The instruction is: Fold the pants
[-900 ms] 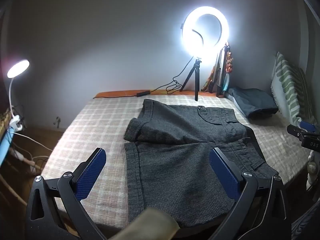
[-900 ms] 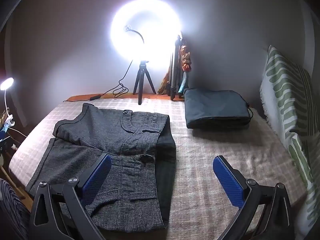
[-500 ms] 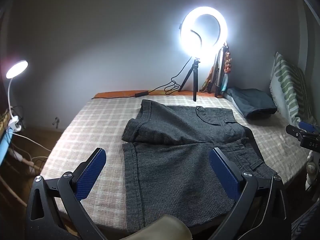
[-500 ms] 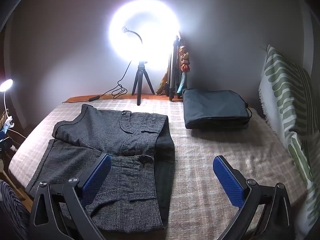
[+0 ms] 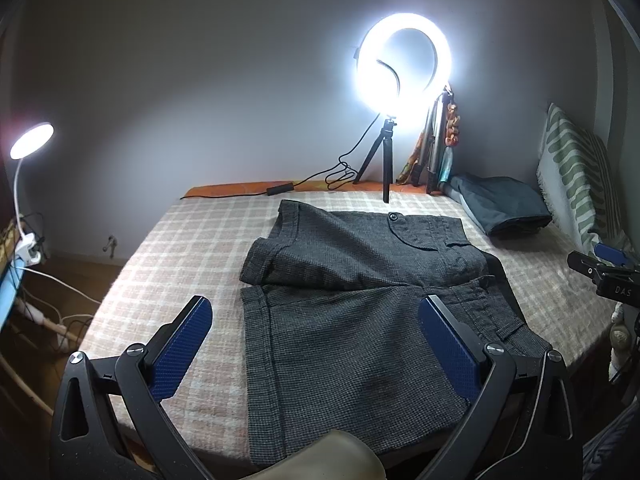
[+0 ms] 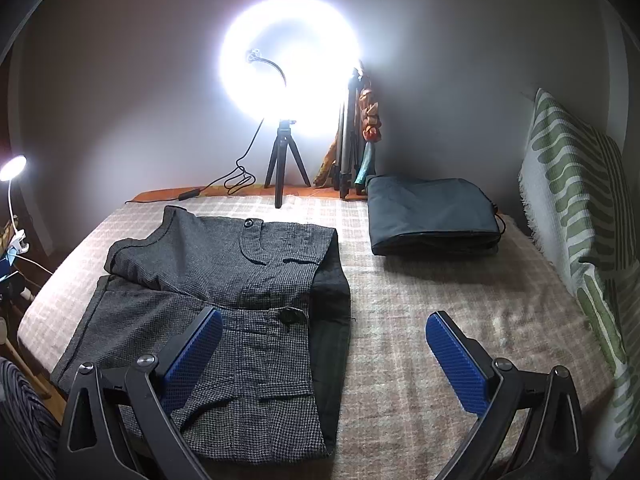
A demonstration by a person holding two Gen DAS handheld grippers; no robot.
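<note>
Dark grey checked shorts (image 5: 360, 304) lie flat on the checked bedspread (image 5: 180, 264), with the far leg folded over and the waistband at the right. They also show in the right wrist view (image 6: 236, 304). My left gripper (image 5: 316, 340) is open and empty, held above the near leg. My right gripper (image 6: 324, 348) is open and empty, above the waistband edge and bare bedspread (image 6: 420, 320). The tip of the right gripper shows at the right edge of the left wrist view (image 5: 604, 276).
A lit ring light on a tripod (image 5: 404, 60) stands at the far edge, with a cable. A folded dark blue bag (image 6: 432, 216) lies at the back right. A green patterned cushion (image 6: 576, 216) lines the right side. A desk lamp (image 5: 30, 140) stands left.
Both grippers have drifted very slightly; the view has shifted a little. The shorts have not moved and both grippers stay open.
</note>
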